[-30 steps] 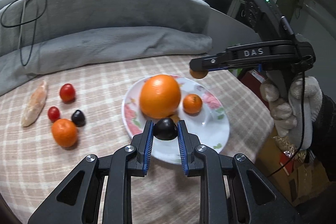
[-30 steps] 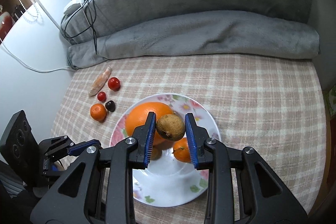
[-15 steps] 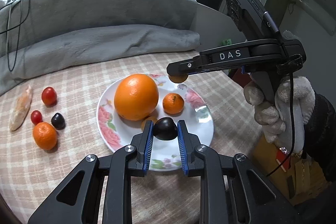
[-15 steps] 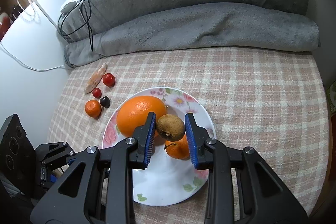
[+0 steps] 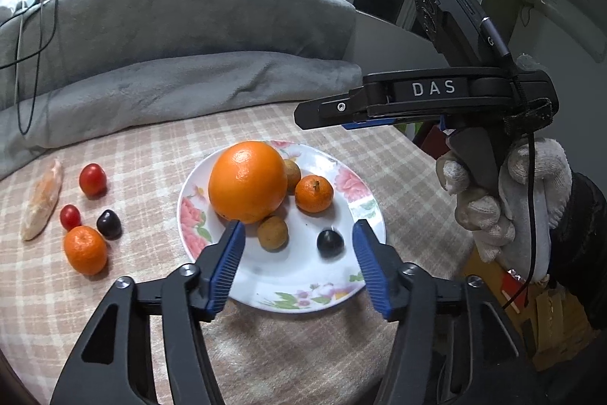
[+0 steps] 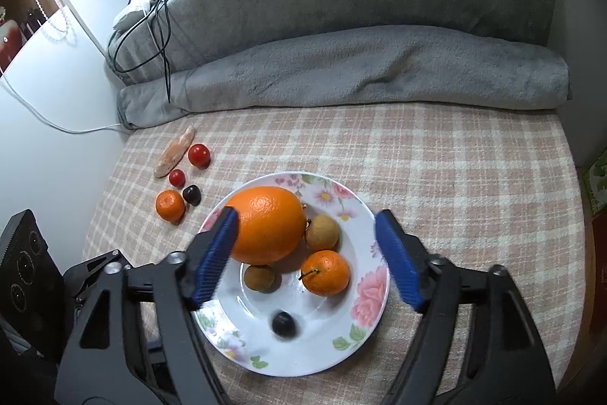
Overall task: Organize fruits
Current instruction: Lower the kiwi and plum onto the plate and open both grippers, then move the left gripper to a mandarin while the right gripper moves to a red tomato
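A floral white plate holds a big orange, a small mandarin, two brown longans and a dark grape. My left gripper is open and empty just above the plate's near side. My right gripper is open and empty over the plate; it also shows from the side in the left wrist view. Left of the plate lie two red tomatoes, a mandarin and a dark grape.
A pale orange peel strip lies at the far left of the checked cloth. Grey folded blankets with cables bound the far side. The table edge drops off to the right.
Both grippers have opened. The dark grape dropped from my left gripper onto the plate, and the brown longan from my right gripper now rests on the plate beside the big orange.
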`<act>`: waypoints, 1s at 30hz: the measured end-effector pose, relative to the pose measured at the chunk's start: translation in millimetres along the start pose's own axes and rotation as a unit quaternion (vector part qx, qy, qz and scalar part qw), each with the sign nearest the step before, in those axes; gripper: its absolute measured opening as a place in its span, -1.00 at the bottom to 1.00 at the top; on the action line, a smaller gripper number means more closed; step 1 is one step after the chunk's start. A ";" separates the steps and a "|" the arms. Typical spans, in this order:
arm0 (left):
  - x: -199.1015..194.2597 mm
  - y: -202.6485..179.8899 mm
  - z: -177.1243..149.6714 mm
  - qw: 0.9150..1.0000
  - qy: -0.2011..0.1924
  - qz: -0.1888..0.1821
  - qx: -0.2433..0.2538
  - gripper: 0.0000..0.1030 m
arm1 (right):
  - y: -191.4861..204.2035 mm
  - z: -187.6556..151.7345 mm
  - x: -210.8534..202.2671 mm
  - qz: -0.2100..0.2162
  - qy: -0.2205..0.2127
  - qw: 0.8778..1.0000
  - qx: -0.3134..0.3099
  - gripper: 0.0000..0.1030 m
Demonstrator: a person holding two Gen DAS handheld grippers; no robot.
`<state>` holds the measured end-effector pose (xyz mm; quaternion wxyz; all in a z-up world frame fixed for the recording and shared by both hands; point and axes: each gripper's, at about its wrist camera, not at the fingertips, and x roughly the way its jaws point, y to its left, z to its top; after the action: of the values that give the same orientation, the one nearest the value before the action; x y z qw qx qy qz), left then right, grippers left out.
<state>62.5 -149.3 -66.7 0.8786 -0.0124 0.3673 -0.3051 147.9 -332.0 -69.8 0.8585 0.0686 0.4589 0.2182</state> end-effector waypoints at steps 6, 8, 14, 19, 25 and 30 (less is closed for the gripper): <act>-2.8 2.1 0.7 1.000 -0.006 0.010 0.001 0.33 | 8.9 5.2 0.1 -0.005 -0.006 1.000 -0.016 0.59; -4.3 2.7 0.2 1.000 -0.007 0.013 0.001 0.33 | 12.3 6.5 0.9 -0.005 -0.006 1.000 -0.020 0.59; -10.7 11.5 0.8 0.999 -0.014 0.028 -0.008 0.43 | 21.6 13.7 6.2 0.004 -0.004 1.000 -0.024 0.60; -17.2 25.9 1.2 0.999 -0.020 0.045 -0.020 0.43 | 30.0 25.5 13.9 0.016 -0.001 1.000 -0.023 0.60; -24.5 47.9 -2.7 0.997 -0.020 0.062 -0.034 0.43 | 47.5 42.9 29.0 0.031 0.010 0.999 -0.033 0.60; -29.9 67.9 -8.1 0.996 -0.020 0.077 -0.049 0.43 | 63.1 56.6 45.1 0.052 0.025 0.998 -0.035 0.60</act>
<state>76.6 -76.1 -70.2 0.9048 -0.0335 0.3643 -0.2180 196.3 -251.1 -51.7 0.8362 0.0569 0.4681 0.2801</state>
